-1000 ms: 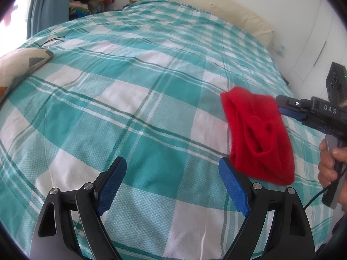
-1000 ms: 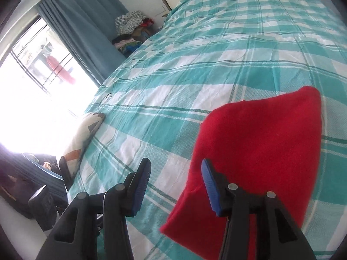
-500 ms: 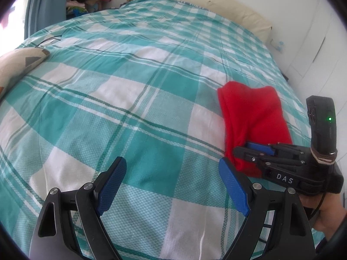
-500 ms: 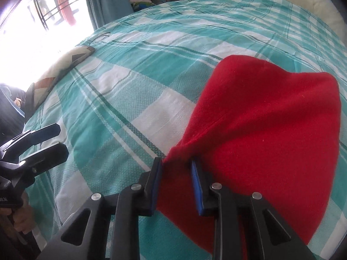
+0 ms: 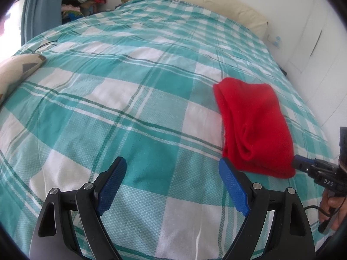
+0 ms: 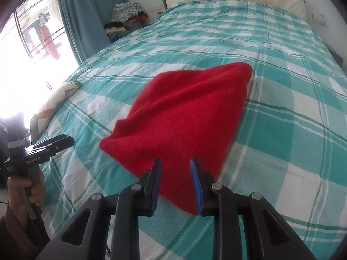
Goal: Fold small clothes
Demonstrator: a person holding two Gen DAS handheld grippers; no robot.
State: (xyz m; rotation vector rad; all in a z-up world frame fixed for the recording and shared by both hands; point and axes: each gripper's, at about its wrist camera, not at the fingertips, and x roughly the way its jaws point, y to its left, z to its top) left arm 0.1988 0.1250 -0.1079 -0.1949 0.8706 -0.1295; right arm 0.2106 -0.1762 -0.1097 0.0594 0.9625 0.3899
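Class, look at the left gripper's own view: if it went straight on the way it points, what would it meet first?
Most likely the checked bedspread: nothing lies between the open left gripper fingers, and the red garment sits off to its right.

Black two-finger left gripper [image 5: 171, 186] showing blue textured pads [image 5: 111, 183], silver screws, right gripper [image 6: 176, 174] matching, dark reddish sleeve [image 6: 13, 236] showing lower left

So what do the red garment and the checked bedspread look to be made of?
Red garment: looks like a soft fleece or brushed knit, going by its matte, fuzzy surface and thick rounded folds; the exact fibre cannot be told. Checked bedspread: looks like thin woven cotton or a blend, matte, with a fine dotted weave visible in the teal squares.
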